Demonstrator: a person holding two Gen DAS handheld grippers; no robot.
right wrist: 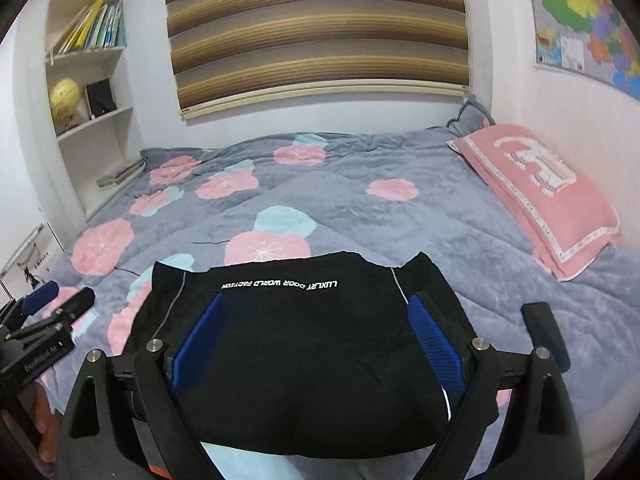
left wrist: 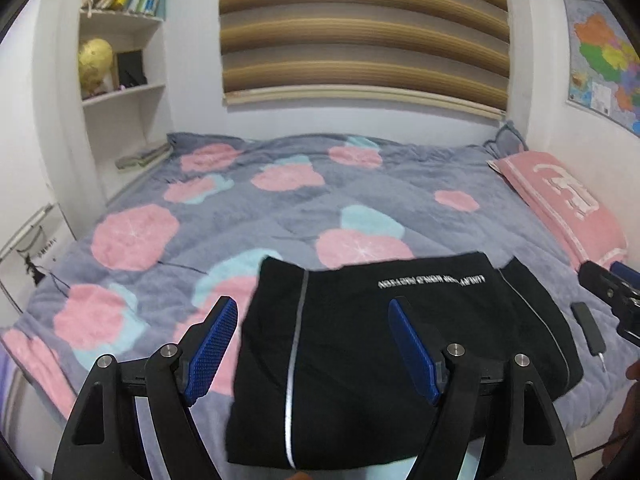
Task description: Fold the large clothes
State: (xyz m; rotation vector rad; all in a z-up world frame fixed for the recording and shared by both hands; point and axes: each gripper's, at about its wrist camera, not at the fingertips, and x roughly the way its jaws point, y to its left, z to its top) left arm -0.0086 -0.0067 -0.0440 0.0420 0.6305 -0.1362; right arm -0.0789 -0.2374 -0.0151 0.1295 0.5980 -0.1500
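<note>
A black garment point(left wrist: 352, 360) with thin grey stripes and a line of white lettering lies folded into a rectangle on the bed's flowered grey cover point(left wrist: 280, 208), near the front edge. My left gripper point(left wrist: 313, 306) hangs above its left part, open, with nothing between the blue pads. In the right wrist view the same garment point(right wrist: 312, 352) sits under my right gripper point(right wrist: 317, 300), which is also open, empty and clear of the cloth. Each gripper shows at the edge of the other's view: the right gripper point(left wrist: 612, 292) at the far right, the left gripper point(right wrist: 52, 300) at the far left.
A pink pillow point(left wrist: 560, 200) lies along the right wall. A small black flat object point(left wrist: 587, 326) rests on the cover just right of the garment. White shelves point(left wrist: 120, 92) with books and a globe stand at the left. A striped blind hangs on the back wall.
</note>
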